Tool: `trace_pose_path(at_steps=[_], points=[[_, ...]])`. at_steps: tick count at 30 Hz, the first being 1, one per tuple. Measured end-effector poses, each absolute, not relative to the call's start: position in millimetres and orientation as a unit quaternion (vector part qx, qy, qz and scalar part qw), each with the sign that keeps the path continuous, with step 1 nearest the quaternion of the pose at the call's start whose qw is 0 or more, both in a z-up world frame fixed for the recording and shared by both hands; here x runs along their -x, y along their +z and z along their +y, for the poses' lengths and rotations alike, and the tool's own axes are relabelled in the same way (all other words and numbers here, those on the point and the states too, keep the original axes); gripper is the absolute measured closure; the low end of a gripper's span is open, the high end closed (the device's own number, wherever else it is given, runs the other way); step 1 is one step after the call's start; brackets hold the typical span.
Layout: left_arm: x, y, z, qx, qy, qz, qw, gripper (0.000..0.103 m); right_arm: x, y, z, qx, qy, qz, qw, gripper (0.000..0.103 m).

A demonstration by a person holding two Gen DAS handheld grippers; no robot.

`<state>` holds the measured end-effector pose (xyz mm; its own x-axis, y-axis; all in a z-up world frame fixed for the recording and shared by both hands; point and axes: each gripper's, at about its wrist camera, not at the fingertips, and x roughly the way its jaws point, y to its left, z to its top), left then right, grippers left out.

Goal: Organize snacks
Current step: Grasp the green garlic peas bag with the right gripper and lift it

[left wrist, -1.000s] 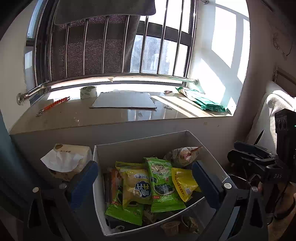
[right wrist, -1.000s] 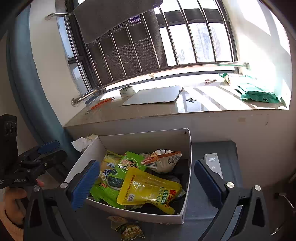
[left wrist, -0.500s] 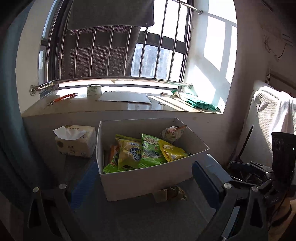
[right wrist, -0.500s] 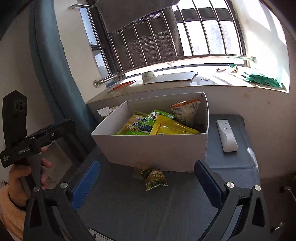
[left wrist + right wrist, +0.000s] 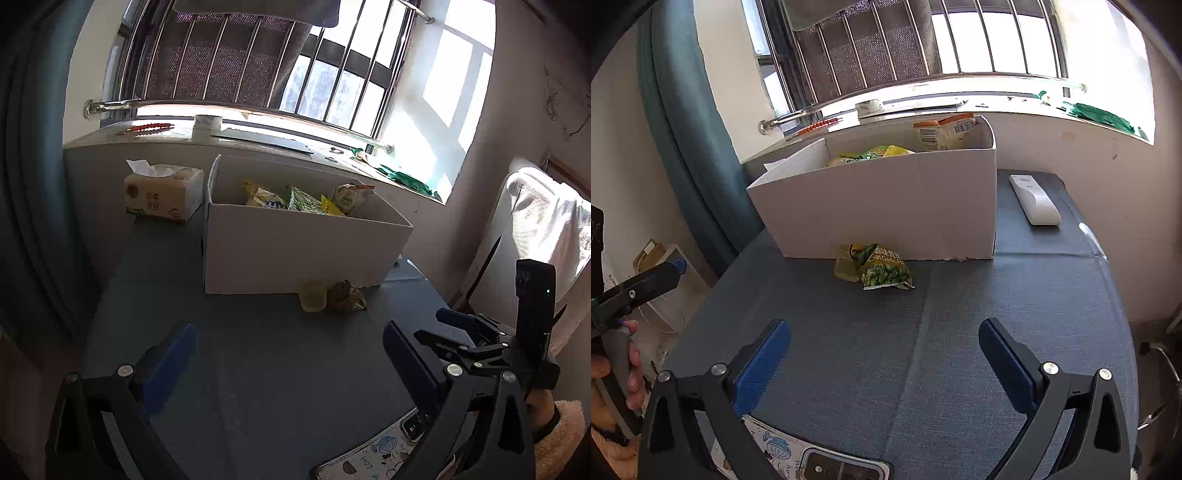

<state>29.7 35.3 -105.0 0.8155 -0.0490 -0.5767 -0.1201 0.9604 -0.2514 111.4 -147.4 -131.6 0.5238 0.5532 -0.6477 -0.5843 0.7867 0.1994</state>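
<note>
While both the left gripper point(image 5: 288, 363) and right gripper point(image 5: 884, 356) hover spread and empty, a green packet point(image 5: 884, 271) and a jelly cup point(image 5: 846, 266) lie ahead, touching the box point(image 5: 886, 206) front. One should probably reach forward, pinch the packet's crinkled edge, then lift it over the wall.

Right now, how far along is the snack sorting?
Mostly done: several snack bags already sit inside the white cardboard box. In hand: nothing; the left gripper and right gripper are both open and empty above the grey table. Left: a green pea snack packet and a small yellowish jelly cup lie outside against the box's front wall.
</note>
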Motion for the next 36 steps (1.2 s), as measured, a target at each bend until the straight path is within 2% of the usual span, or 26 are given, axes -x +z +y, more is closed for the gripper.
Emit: trace_pose_path(at_steps=[21, 23, 24, 28, 36], points=[[-22.7, -110.5, 38.0, 0.135, 0.022, 0.313, 0.94, 0.0, -173.4, -172.4, -58.1, 0.195, 0.345, 0.387, 0.833, 0.0], [-24.1, -113.4, 39.3, 0.138, 0.022, 0.318, 0.938, 0.0, -177.2, -177.0, -53.7, 0.197, 0.348, 0.395, 0.827, 0.02], [-24.3, -115.0, 39.7, 0.139, 0.024, 0.319, 0.937, 0.0, -178.9, -179.3, -51.7, 0.205, 0.34, 0.397, 0.828, 0.053], [-25.3, -118.2, 39.5, 0.139, 0.023, 0.324, 0.936, 0.0, -178.6, -170.1, -58.8, 0.178, 0.347, 0.393, 0.833, 0.064], [-60.6, -128.7, 27.6, 0.115, 0.007, 0.357, 0.927, 0.0, -155.2, -135.0, -105.0, 0.087, 0.38, 0.384, 0.837, 0.066]])
